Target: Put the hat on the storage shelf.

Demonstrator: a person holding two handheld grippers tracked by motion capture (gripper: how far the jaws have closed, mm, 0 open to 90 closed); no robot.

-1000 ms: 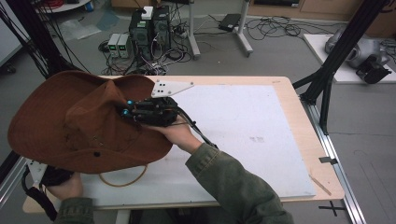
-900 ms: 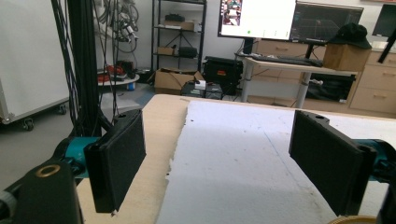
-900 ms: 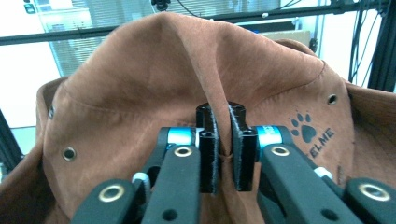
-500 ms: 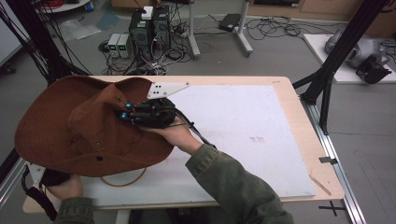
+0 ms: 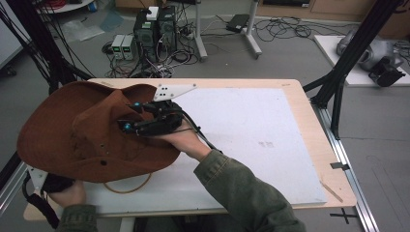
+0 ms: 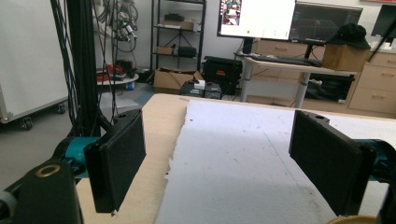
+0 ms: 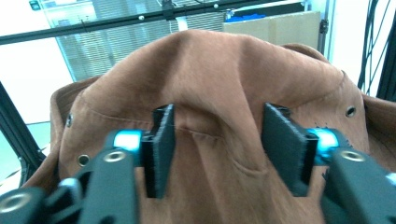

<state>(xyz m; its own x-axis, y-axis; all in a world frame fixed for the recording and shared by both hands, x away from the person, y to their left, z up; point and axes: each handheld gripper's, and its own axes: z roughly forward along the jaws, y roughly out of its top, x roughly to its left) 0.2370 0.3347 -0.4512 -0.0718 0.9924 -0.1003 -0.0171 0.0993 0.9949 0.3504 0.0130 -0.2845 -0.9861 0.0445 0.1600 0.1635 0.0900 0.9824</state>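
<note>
Where the forearms enter at the near edge of the high view, the left hand [image 5: 67,193] is seen low at the tabletop's [image 5: 251,125] near-left corner, under the hat's [image 5: 92,135] brim; the left tongs [image 6: 219,163] are seen in their own view standing wide apart with nothing between them, only bare white sheet and wooden edge ahead. A tan cord loop [image 5: 126,186] lies on the sheet just below the brim. Farther in, the right tongs [image 5: 126,117] are laid against the crown, the hat being held up off the tabletop at its left side. The right jaws have just been opening, and in the right gripper view a pinched ridge of brown suede is seen between the pads [image 7: 163,142] without being pressed. The step in hand is judged to be a release of the crown. A fresh hold is called for next, or the hat may sag. The eyelets [image 7: 350,111] and crown crease are given by the right gripper view; the hat's place over the tabletop is given by the high view.
</note>
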